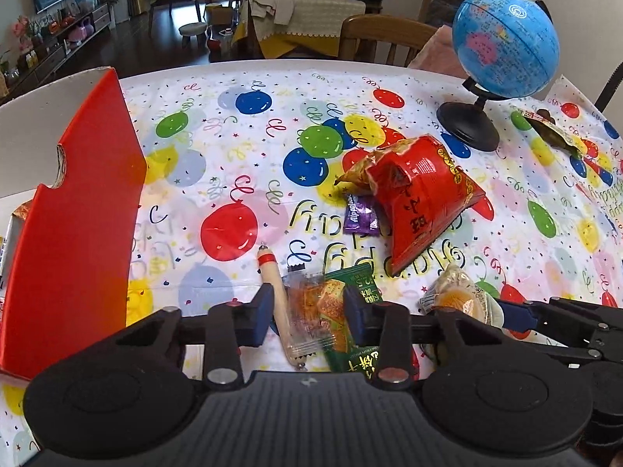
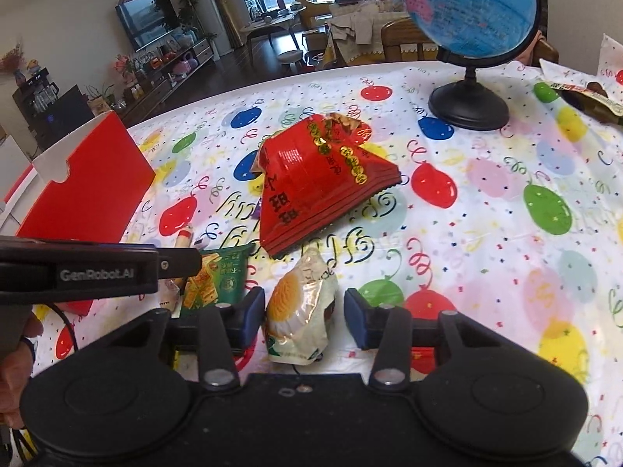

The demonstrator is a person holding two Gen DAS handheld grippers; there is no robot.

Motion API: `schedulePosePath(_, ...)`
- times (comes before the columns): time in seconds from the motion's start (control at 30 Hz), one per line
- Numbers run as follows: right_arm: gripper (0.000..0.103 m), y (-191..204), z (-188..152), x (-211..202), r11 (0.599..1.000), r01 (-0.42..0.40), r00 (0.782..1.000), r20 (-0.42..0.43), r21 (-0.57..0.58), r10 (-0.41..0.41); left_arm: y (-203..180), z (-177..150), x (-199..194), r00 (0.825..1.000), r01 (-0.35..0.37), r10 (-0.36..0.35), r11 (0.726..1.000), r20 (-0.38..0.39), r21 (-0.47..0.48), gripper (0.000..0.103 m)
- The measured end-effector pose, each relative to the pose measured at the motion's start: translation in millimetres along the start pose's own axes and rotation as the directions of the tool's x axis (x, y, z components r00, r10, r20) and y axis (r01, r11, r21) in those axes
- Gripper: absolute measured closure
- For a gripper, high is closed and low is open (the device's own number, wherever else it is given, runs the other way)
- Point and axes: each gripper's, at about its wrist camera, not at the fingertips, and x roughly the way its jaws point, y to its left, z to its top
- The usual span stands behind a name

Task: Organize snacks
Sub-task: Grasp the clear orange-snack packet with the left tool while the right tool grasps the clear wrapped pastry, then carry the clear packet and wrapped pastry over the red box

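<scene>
My left gripper (image 1: 307, 317) is open, its jaws around a sausage stick (image 1: 281, 307), a clear snack packet (image 1: 307, 319) and a green cracker packet (image 1: 346, 311) lying on the table. My right gripper (image 2: 303, 317) is open around a white pastry packet (image 2: 300, 311), not closed on it. A big red snack bag (image 1: 422, 194) (image 2: 315, 179) lies mid-table with a purple candy (image 1: 360, 216) beside it. A red box (image 1: 74, 210) (image 2: 91, 190) stands at the left.
A blue globe (image 1: 506, 43) (image 2: 467, 4) on a black stand sits at the far right. A dark snack packet (image 1: 553, 132) (image 2: 588, 97) lies beyond it. The balloon-print tablecloth (image 1: 233, 136) covers the table. A wooden chair (image 1: 385, 39) stands behind.
</scene>
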Motion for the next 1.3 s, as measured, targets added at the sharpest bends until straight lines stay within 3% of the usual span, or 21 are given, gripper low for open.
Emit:
schedulePosePath(0.07, 0.066, 1.2, -0.7, -0.1, 1.0, 0.002, 1.0, 0.001, -0.001, -0.002, -0.2, -0.5, 2.1, 1.0, -0.002, 0.002, 1.0, -0.002, 0.003, 0.071)
schedulePosePath(0.13, 0.066, 1.6, -1.0, -0.7, 1.0, 0.003, 1.0, 0.004, 0.001, -0.003, 1.0, -1.3, 4.3, 1.0, -0.002, 0.002, 1.0, -0.006, -0.004, 0.081)
schedulePosePath(0.23, 0.066, 0.5, -1.7, -1.5, 1.0, 0.005, 1.0, 0.007, 0.012, -0.005, 3.1, -1.8, 4.2, 1.0, -0.006, 0.006, 1.0, -0.003, -0.017, 0.085)
schedulePosePath(0.63, 0.066, 7.3, -2.3, -20.4, 0.999, 0.034, 0.999, 0.029, 0.022, -0.035, 6.6, -1.6, -15.7, 1.0, -0.014, 0.015, 0.999, 0.012, -0.03, 0.086)
schedulePosePath(1.3, 0.066, 56.3, -2.2, -104.6, 0.998, 0.059, 0.992, 0.115, -0.006, -0.058, 26.8, -12.7, -111.8, 0.994, 0.065, -0.06, 0.997, 0.092, -0.05, 0.086)
